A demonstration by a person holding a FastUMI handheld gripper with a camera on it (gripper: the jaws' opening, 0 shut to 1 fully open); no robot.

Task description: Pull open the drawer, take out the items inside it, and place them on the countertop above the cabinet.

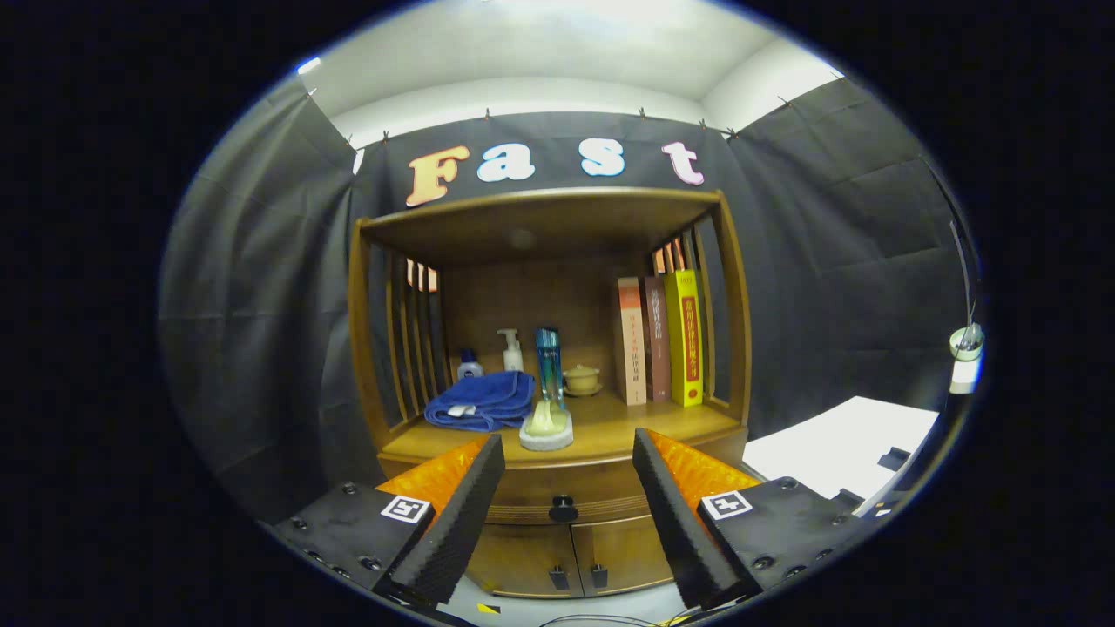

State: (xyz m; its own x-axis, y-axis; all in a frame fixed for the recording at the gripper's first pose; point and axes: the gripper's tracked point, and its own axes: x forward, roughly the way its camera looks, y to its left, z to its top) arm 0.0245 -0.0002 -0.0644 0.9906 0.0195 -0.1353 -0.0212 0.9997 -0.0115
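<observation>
1. Lower left of the frame: your gripper [568, 514] hangs with its fingers spread wide, holding nothing.
2. Centre, low down — the drawer [557, 489] sits closed under the countertop [610, 422], its small dark knob [564, 504] between the fingers and beyond them.
3. That knob is probably rigid but small and slick — pinch it squarely.
4. Right of centre, books [658, 340] crowd the countertop; keep clear.

Glossy wooden cabinet [557, 492], ribbed foam fingers [453, 522]
</observation>
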